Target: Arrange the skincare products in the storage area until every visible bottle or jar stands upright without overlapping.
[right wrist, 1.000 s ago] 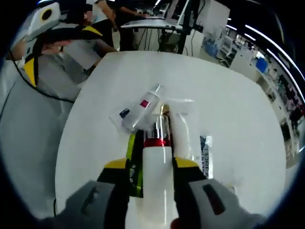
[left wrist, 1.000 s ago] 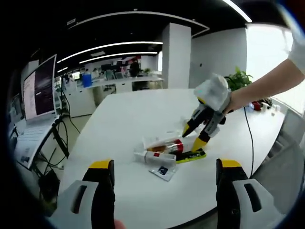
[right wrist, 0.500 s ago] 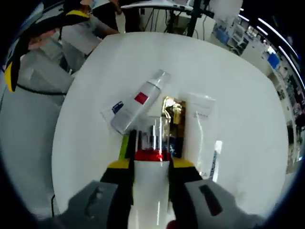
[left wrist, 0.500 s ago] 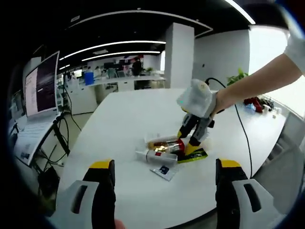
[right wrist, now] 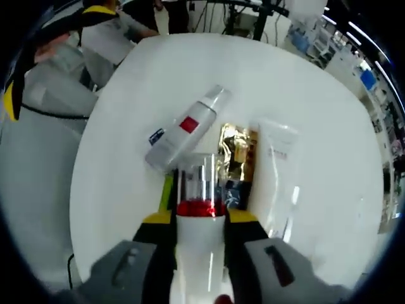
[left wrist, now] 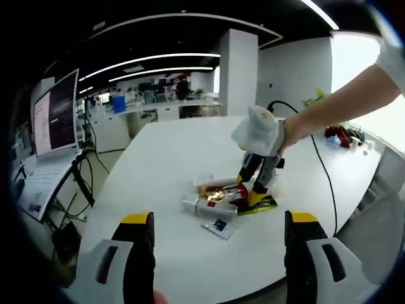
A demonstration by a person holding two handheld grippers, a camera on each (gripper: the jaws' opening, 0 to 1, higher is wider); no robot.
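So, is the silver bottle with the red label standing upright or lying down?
Lying down. The silver bottle rests on its side on the white table, its cap pointing away from the right tongs.

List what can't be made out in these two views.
- Bottle base, right gripper view: hidden between the right gripper jaws.
- Green packet, right gripper view: mostly covered by that bottle and a jaw.
- Label text on the grey bottle and white tube: too small.
- Product pile, left gripper view: too small to separate.
- Left gripper: holds nothing visible.
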